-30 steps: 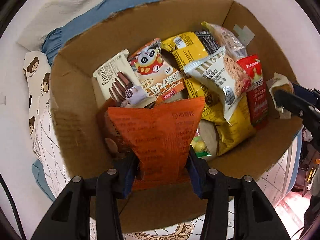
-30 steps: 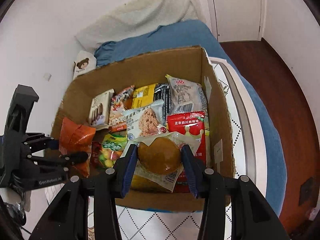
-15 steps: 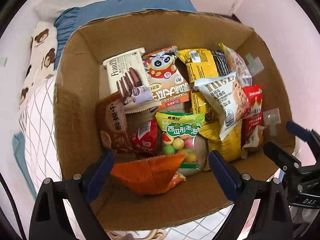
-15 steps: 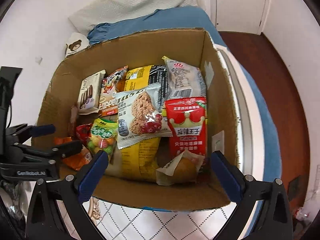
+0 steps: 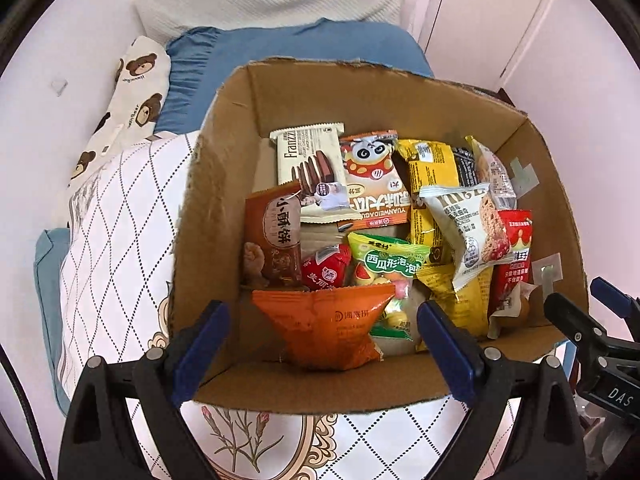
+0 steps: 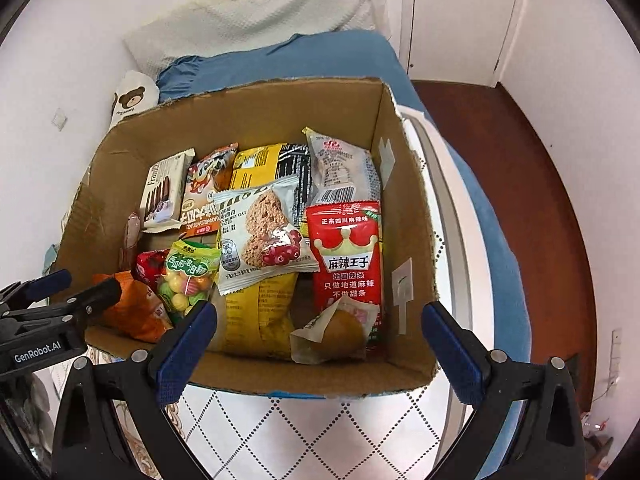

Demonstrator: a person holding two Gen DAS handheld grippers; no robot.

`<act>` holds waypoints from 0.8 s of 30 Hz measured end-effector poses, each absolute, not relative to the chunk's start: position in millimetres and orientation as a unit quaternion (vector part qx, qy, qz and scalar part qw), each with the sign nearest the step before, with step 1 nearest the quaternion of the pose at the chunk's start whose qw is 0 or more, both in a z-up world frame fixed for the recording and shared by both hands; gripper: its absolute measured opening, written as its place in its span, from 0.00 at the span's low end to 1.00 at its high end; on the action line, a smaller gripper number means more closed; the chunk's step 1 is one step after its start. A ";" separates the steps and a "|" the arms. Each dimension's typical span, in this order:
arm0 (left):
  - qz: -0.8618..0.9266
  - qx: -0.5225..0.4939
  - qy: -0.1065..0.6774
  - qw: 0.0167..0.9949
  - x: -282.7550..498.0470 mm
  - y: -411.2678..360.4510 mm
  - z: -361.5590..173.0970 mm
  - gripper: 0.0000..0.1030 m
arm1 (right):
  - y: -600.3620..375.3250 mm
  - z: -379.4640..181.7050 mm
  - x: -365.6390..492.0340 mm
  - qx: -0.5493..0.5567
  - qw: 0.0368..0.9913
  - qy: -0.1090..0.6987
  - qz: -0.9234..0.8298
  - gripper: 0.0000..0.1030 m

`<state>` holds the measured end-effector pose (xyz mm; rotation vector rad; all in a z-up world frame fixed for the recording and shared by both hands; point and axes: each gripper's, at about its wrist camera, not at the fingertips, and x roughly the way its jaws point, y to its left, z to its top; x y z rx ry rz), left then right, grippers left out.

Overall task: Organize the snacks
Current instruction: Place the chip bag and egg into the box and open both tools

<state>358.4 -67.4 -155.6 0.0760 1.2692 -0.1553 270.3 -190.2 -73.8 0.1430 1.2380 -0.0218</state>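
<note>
A cardboard box (image 5: pixel 208 208) stands on a quilted bed and holds several snack packets. An orange packet (image 5: pixel 324 324) lies at its near left end, also in the right wrist view (image 6: pixel 132 308). A wrapped brown bun (image 6: pixel 340 330) lies at the near right, below a red spicy-strip packet (image 6: pixel 346 256). My left gripper (image 5: pixel 322 340) is open and empty above the box's near edge, over the orange packet. My right gripper (image 6: pixel 318 340) is open and empty above the bun. Each gripper shows at the edge of the other's view.
The box (image 6: pixel 412 216) also holds a chocolate wafer pack (image 5: pixel 308 172), a panda packet (image 5: pixel 374 184), yellow bags (image 6: pixel 256 312), an oat cookie pack (image 6: pixel 260 232) and green candy (image 5: pixel 386 268). A bear-print pillow (image 5: pixel 132 96) and blue bedding (image 5: pixel 288 48) lie beyond. Wooden floor (image 6: pixel 532 184) is on the right.
Both grippers opened. The left let go of the orange packet, the right let go of the wrapped bun, both now lying in the box. Both grippers pulled back and up.
</note>
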 end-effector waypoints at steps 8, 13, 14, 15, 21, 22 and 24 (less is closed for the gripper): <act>-0.072 0.019 0.564 0.822 338.2 -66.2 -129.2 0.93 | -192.8 -50.2 253.8 0.074 0.825 0.561 -0.009 1.00; -0.069 0.006 0.528 0.847 314.9 -60.8 -97.5 0.93 | -194.0 -18.5 231.3 0.068 0.842 0.534 -0.002 1.00; -0.068 0.005 0.519 0.852 308.5 -60.0 -90.5 0.93 | -193.7 -10.7 225.1 0.064 0.847 0.527 -0.002 1.00; -0.067 0.006 0.508 0.859 300.7 -59.5 -82.3 0.93 | -193.5 -3.7 219.2 0.061 0.852 0.521 -0.003 1.00; -0.059 0.024 0.455 0.888 251.4 -56.7 -41.0 0.93 | -189.2 43.2 173.7 0.051 0.876 0.480 0.008 1.00; -0.059 0.024 0.447 0.892 241.8 -55.2 -34.5 0.93 | -188.4 51.4 164.8 0.048 0.880 0.472 0.010 1.00; -0.060 0.023 0.439 0.896 228.7 -53.3 -26.2 0.93 | -186.6 65.0 148.8 0.048 0.887 0.460 0.015 1.00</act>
